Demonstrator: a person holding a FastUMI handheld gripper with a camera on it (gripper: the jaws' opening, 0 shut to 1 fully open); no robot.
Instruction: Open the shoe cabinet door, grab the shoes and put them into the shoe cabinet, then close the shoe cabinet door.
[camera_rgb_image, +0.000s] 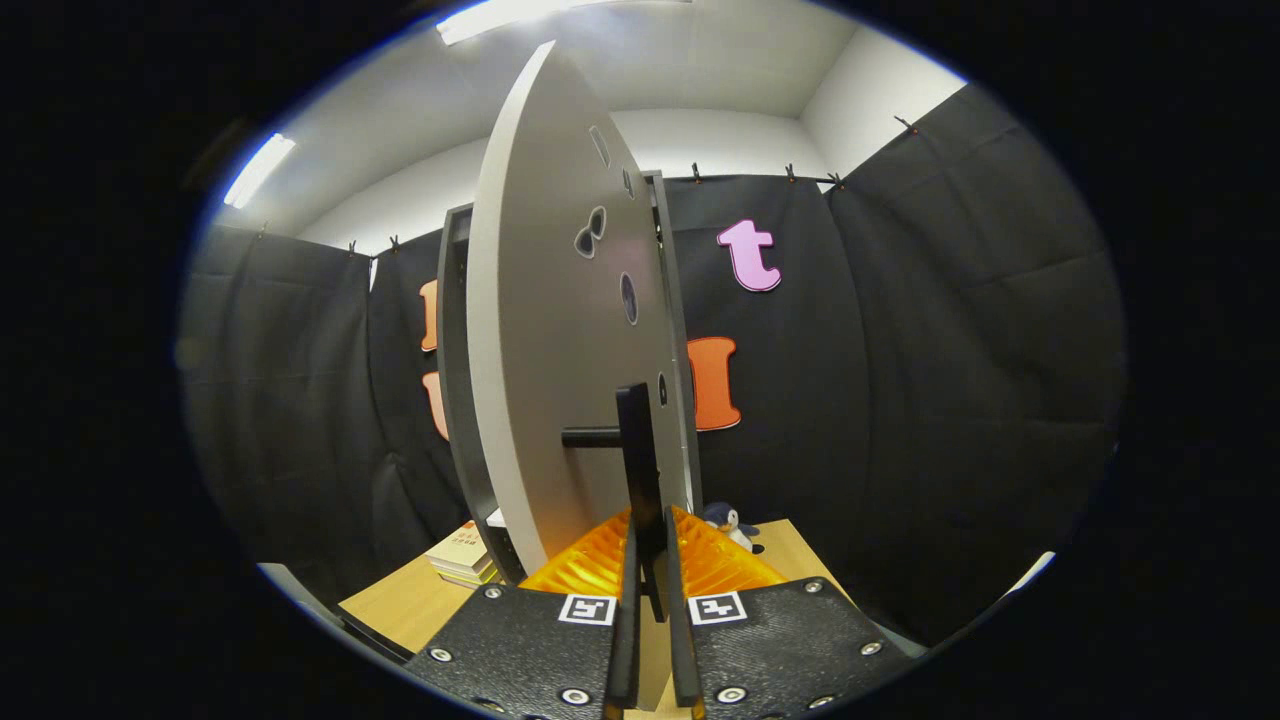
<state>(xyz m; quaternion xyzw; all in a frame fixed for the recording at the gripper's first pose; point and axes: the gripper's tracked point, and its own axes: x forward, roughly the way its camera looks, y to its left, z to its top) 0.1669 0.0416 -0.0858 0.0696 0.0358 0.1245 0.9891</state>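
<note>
The shoe cabinet door (560, 330), a pale grey panel with a few holes in it, stands swung partly open, edge-on just ahead of me. Its black bar handle (637, 450) sticks out on a short post and runs down between my two orange fingers (600, 565). My gripper (650, 530) is shut on that handle, one finger pressing on each side. Behind the door, the cabinet's dark frame (455, 400) shows on the left, and its inside is hidden by the door.
The cabinet stands on a wooden table (410, 605). A small stack of books (462, 555) lies left of the cabinet's foot. A small penguin plush toy (728, 520) sits right of the fingers near the black cloth wall.
</note>
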